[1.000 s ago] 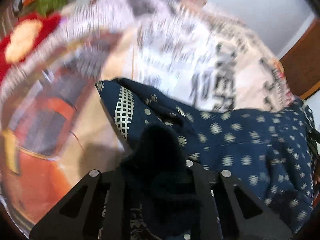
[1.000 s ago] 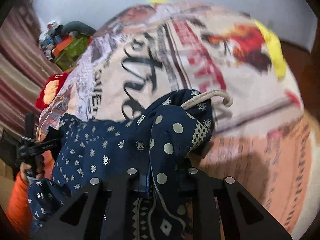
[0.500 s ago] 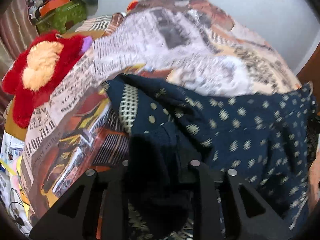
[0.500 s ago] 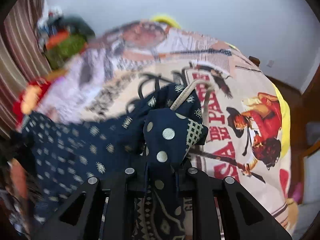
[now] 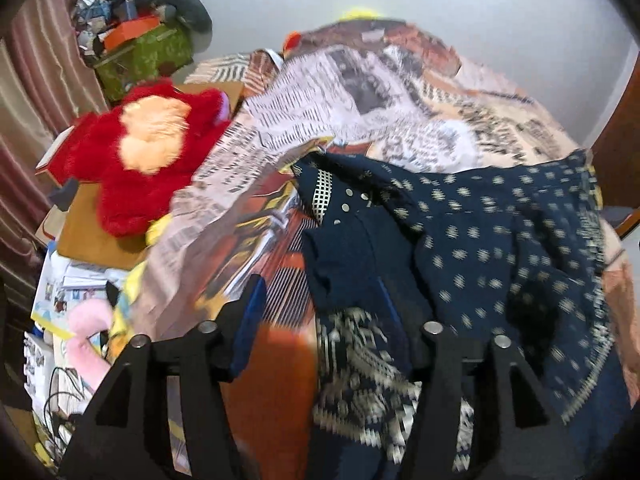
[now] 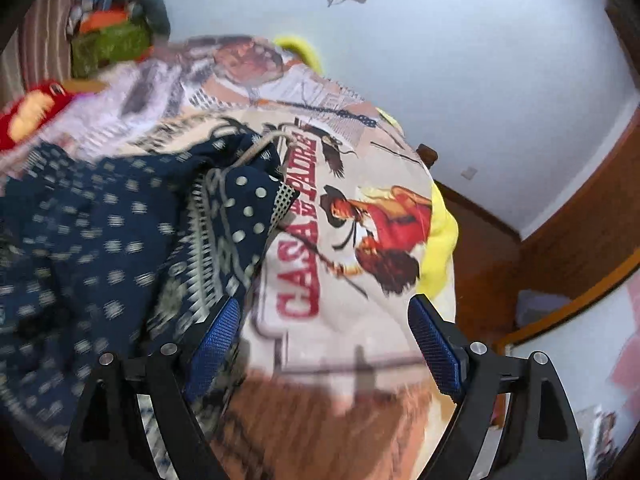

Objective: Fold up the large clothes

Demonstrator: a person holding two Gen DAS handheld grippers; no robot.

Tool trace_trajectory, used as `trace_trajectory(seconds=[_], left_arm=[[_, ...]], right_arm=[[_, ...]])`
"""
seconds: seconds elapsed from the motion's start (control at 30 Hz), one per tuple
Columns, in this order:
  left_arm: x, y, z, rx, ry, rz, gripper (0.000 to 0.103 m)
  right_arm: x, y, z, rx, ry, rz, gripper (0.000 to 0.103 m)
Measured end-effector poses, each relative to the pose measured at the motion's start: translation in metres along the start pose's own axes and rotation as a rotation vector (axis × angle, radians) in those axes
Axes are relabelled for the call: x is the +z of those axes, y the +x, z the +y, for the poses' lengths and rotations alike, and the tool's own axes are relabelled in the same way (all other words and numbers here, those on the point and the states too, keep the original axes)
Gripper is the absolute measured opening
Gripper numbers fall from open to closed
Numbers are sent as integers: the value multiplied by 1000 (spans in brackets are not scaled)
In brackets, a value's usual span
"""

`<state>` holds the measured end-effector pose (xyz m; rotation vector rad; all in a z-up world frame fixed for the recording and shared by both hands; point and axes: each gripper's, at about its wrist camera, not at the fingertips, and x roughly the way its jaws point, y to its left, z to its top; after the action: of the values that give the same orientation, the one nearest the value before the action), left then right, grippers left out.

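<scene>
A large navy garment (image 5: 480, 248) with pale dots and a patterned hem lies spread on the printed bed cover (image 5: 360, 92). My left gripper (image 5: 324, 320) is open, its jaws wide apart, with the garment's near edge lying loose between and over the right finger. In the right wrist view the garment (image 6: 120, 240) lies at the left, with a beige cord (image 6: 256, 148) at its top. My right gripper (image 6: 324, 320) is open and empty over the cover (image 6: 360, 240), its left pad (image 6: 212, 344) beside the garment's edge.
A red plush toy (image 5: 140, 152) lies on a brown board at the bed's left side. A green box (image 5: 140, 56) with clutter stands at the back left. Papers and a pink toy (image 5: 84, 328) lie below left. Wooden furniture (image 6: 580, 220) and a wall stand at the right.
Both grippers have opened and let go of the garment, which dropped onto the bed. Both views have drawn back and tilted up.
</scene>
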<state>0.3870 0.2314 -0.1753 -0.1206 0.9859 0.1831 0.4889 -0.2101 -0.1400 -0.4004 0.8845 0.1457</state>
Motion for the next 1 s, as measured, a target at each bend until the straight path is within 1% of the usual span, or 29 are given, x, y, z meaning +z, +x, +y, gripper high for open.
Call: trace_trajectory(seconds=[0.03, 0.13, 0.2, 0.23, 0.3, 0.37, 0.47, 0.6, 0.63, 0.7, 0.77, 0.83, 0.93, 1.0], left_arm=[[-5, -12, 1, -10, -1, -10, 59], [-29, -50, 1, -39, 12, -38, 67], [-46, -68, -1, -62, 22, -43, 71], [-58, -76, -2, -80, 27, -39, 73], [-78, -85, -2, -102, 30, -20, 79], [-100, -89, -1, -119, 30, 5, 81], [-140, -83, 2, -141, 9, 69, 81], [-186, -65, 10, -174, -43, 170, 81], [-195, -61, 12, -180, -58, 190, 81], [-216, -51, 17, -193, -99, 236, 81], [-234, -41, 24, -213, -157, 272, 81], [-249, -33, 29, -226, -208, 299, 81], [-265, -19, 30, -267, -265, 345, 81], [-270, -13, 27, -287, -281, 347, 81]], right_arm=[[-3, -12, -3, 22, 19, -7, 85], [-16, -50, -5, 119, 75, -28, 88], [-29, -78, -4, 208, 121, -38, 92], [-31, -83, -1, 236, 137, -40, 93], [-47, -103, 3, 334, 187, -34, 96], [-62, -113, 9, 404, 229, -12, 96], [-86, -119, 20, 477, 284, 36, 96], [-129, -114, 36, 582, 378, 159, 96], [-135, -112, 37, 600, 395, 178, 96], [-155, -113, 43, 658, 440, 222, 96], [-170, -114, 49, 695, 465, 253, 96], [-178, -118, 52, 704, 463, 256, 96], [-184, -131, 59, 696, 427, 230, 96], [-185, -136, 66, 715, 411, 220, 96]])
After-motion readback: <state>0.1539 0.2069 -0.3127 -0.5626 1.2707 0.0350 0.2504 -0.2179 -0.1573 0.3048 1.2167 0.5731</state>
